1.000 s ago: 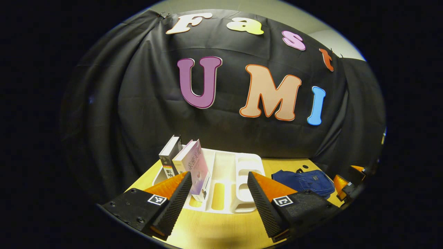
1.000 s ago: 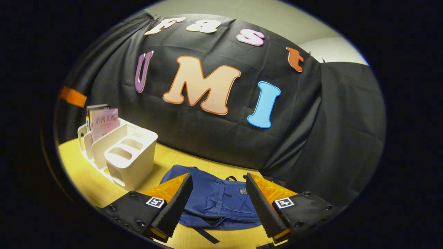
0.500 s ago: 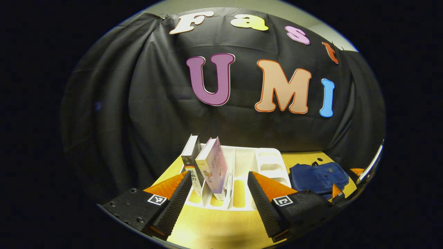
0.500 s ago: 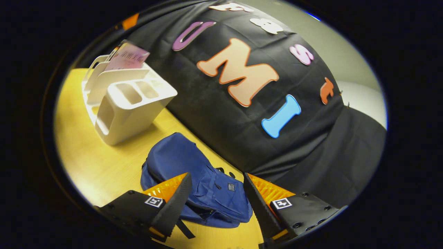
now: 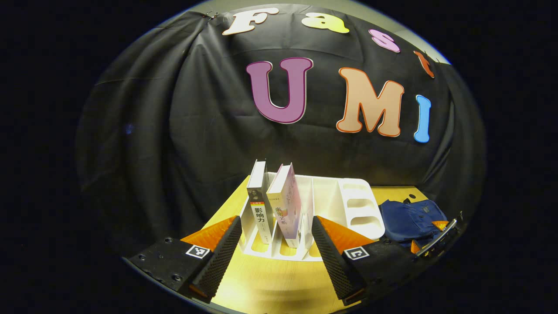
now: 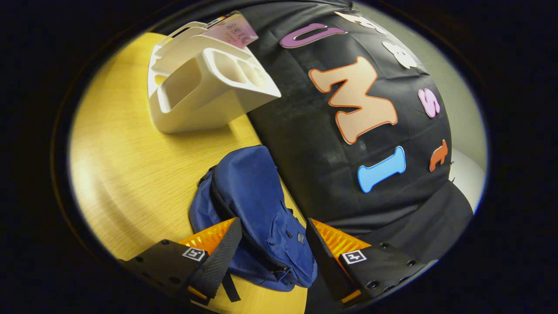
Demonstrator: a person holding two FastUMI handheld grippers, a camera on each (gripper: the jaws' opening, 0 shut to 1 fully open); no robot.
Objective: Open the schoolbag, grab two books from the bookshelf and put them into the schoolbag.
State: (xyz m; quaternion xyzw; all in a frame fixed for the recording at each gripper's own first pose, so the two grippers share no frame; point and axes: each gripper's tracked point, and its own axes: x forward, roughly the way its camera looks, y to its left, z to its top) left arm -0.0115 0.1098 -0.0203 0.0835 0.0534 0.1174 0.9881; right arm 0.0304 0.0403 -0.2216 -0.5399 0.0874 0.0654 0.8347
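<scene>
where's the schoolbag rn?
The schoolbag lies flat on the wooden table, just ahead of the right gripper, against the booth wall and beside the white bookshelf.

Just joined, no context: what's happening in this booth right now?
A person holds two claws over a wooden table. The left claw is open, facing two books upright in the white bookshelf. The right claw is open above the blue schoolbag, which looks zipped. Nothing is gripped yet.
</scene>
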